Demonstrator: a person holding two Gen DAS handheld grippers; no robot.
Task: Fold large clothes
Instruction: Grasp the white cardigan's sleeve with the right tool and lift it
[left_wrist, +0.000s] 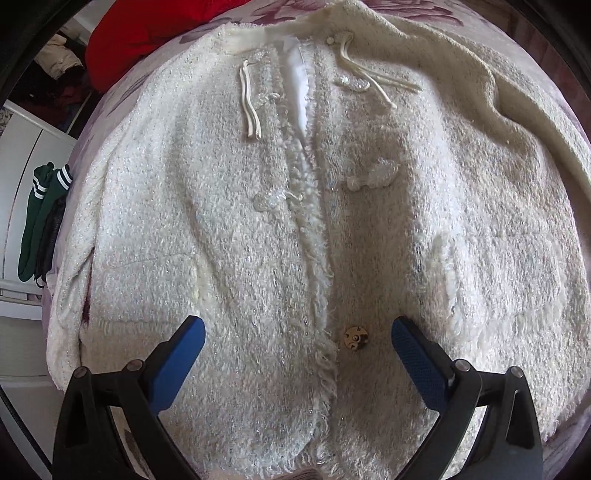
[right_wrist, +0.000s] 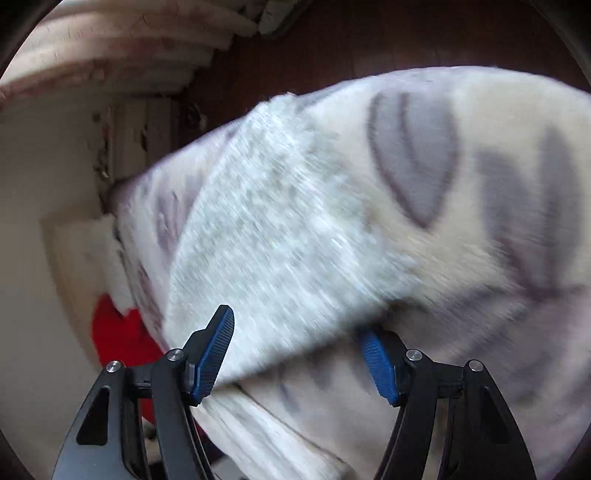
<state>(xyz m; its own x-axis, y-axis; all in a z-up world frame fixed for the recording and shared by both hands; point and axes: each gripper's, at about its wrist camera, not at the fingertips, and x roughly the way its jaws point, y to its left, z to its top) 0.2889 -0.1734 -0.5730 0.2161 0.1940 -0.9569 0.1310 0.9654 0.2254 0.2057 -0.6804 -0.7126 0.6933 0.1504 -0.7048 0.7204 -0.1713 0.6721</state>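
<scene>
A large white fuzzy jacket (left_wrist: 280, 229) with sparkly thread lies front up on the bed, its opening running up the middle, with cords and clear toggle clasps near the collar. A gold button (left_wrist: 355, 338) sits near the hem. My left gripper (left_wrist: 298, 332) is open above the hem, straddling the front opening, holding nothing. In the blurred right wrist view, a sleeve or edge of the jacket (right_wrist: 280, 236) lies over the blanket. My right gripper (right_wrist: 301, 336) is open, its jaws on either side of that edge, the right pad partly tucked under the cloth.
The bed has a pale blanket with purple-grey leaf print (right_wrist: 417, 155). A red cloth (left_wrist: 147, 33) lies beyond the collar, also showing in the right wrist view (right_wrist: 118, 332). Green striped socks (left_wrist: 40, 214) hang off a white cabinet (left_wrist: 22, 155) at left. Dark wood floor (right_wrist: 369, 40) lies behind.
</scene>
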